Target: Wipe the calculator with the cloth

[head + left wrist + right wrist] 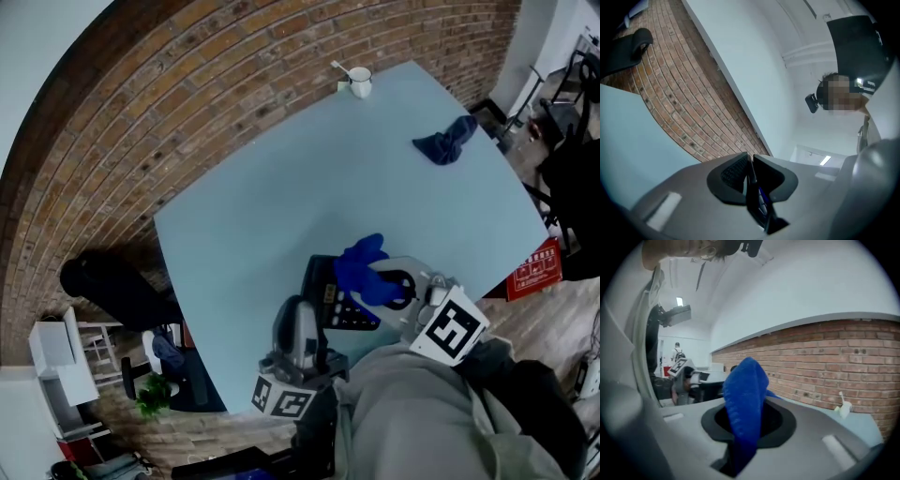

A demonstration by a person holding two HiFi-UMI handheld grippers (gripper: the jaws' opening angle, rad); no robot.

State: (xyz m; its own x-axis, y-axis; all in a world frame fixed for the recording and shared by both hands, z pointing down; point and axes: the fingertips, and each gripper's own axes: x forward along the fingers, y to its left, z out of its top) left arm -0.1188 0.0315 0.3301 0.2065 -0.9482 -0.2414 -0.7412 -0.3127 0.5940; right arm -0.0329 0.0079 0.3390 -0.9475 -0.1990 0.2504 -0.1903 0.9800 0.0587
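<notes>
The black calculator (321,278) is held up over the near edge of the light blue table (281,197). My left gripper (312,314) is shut on its near edge. In the left gripper view the pads (736,176) pinch the calculator's thin dark body (760,202) edge-on. A bright blue cloth (362,270) lies against the calculator's right side, and my right gripper (382,283) is shut on it. In the right gripper view the cloth (743,404) stands up out of the jaws of the right gripper (747,414) and hides the calculator.
A second, darker blue cloth (447,141) lies bunched near the table's far right edge. A white cup (360,82) with a stick in it stands at the far corner. A brick surface borders the table's left side. A red sign (534,269) sits below the right edge.
</notes>
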